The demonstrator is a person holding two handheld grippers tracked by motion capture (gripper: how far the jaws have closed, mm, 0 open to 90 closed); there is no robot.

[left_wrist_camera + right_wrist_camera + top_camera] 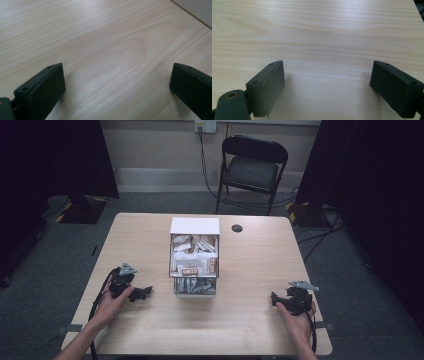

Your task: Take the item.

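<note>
A small white drawer box (194, 226) stands mid-table with its two clear drawers pulled toward me, the upper drawer (194, 256) full of sachets and packets, the lower drawer (195, 286) holding silvery packets. My left gripper (145, 292) rests on the wooden table (250, 270) left of the box, jaws pointing right toward it. In the left gripper view its jaws stand wide apart over bare wood (117, 75). My right gripper (275, 299) lies near the front right, jaws pointing left. Its own view shows open jaws with only wood (327, 75) between them.
A black cable grommet (237, 228) sits right of the box. A black folding chair (252, 167) stands beyond the far edge, with cables on the floor. The box's white side (197, 10) shows at the top right of the left gripper view.
</note>
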